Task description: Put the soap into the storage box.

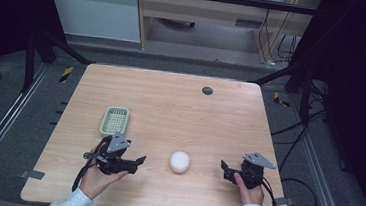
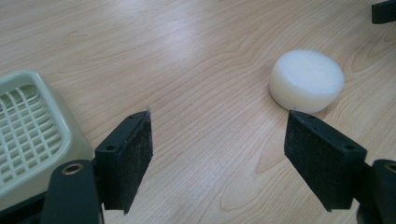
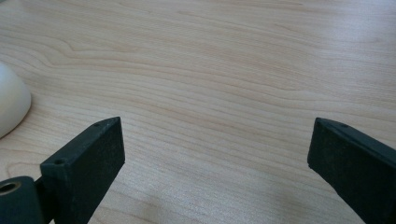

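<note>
Nothing gripped yet: white puck (image 1: 180,162) loose on table (image 1: 180,108) near edge, between left gripper (image 1: 138,159) and right gripper (image 1: 224,168), both spread wide, green basket (image 1: 114,120) far-left empty.

The high view looks forward and down from above the near edge, taking in the whole table (image 1: 171,102). The 2 gripper views sit low and close over the wood, each looking along its own jaws. All 3 share the white puck (image 1: 180,161) (image 2: 307,80) (image 3: 11,105)
</note>
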`<action>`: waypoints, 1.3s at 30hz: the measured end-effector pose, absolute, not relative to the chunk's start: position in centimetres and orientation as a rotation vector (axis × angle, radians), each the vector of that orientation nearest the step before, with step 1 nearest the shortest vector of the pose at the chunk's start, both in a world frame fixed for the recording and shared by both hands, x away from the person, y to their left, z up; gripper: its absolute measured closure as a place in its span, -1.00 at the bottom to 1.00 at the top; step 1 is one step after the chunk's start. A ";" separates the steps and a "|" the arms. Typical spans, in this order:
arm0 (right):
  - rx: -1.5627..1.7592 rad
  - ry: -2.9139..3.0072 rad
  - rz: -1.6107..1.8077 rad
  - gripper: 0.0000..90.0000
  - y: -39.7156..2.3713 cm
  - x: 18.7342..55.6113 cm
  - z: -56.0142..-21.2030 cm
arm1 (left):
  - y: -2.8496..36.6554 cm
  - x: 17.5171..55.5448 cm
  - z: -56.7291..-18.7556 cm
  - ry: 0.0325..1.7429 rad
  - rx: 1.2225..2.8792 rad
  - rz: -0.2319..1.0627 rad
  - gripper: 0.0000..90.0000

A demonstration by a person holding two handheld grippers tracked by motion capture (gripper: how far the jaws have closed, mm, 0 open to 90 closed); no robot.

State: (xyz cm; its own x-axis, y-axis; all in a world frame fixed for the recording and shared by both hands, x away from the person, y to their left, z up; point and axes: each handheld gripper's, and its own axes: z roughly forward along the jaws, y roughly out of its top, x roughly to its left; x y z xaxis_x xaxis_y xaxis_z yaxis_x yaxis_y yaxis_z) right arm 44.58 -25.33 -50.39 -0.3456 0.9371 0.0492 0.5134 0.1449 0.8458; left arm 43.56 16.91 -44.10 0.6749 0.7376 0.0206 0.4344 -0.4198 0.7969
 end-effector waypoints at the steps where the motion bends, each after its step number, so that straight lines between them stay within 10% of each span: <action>1: 1.381 1.927 1.107 -0.90 -25.3 44.6 -50.4 | 16.8 43.6 -44.1 0.901 2.076 0.471 -0.48; 39: 1.392 1.911 1.107 -0.90 -25.2 44.6 -50.5 | 10.2 44.6 -43.4 0.784 2.158 0.399 -0.50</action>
State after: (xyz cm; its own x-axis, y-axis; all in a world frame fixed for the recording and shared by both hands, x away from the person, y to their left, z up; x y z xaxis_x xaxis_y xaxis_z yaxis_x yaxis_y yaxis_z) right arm 44.60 -25.19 -50.50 -0.3325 0.9418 0.0504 0.5121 0.1354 0.8482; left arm 44.58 10.23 -43.37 0.7593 0.6503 0.0234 0.4021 -0.4971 0.7689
